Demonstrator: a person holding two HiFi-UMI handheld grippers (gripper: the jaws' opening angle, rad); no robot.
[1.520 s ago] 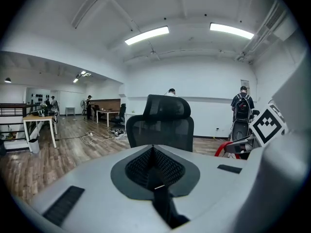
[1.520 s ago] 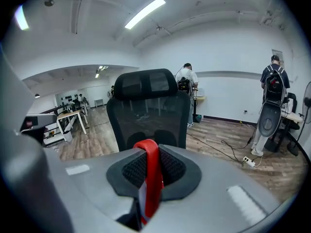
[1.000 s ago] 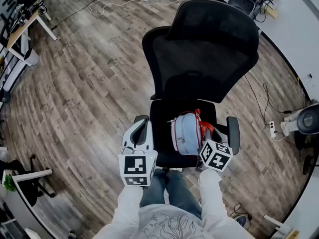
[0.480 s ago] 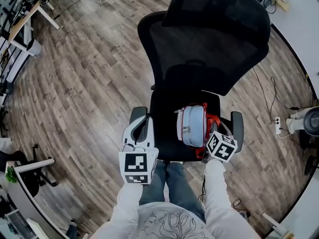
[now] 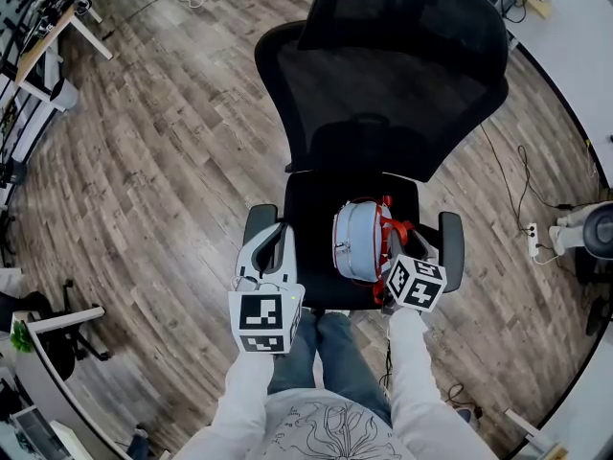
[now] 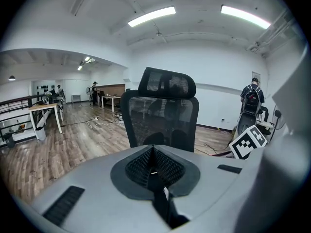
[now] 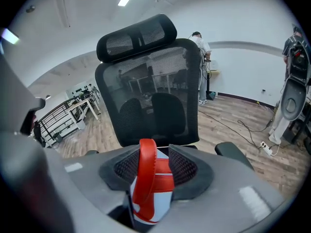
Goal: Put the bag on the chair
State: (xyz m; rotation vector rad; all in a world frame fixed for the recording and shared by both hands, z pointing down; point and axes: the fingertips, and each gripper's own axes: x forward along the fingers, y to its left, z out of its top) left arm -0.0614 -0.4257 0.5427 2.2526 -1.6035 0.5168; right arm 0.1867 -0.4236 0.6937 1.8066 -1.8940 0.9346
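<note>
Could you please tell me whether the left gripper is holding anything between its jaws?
No, the left gripper view shows the grey left gripper with its black-padded jaws closed together and nothing between them.

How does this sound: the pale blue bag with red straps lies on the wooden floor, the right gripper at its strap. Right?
Not quite: the bag sits on the chair seat, not the floor, as the head view shows. The right gripper is at its strap, jaws opening around it.
</note>
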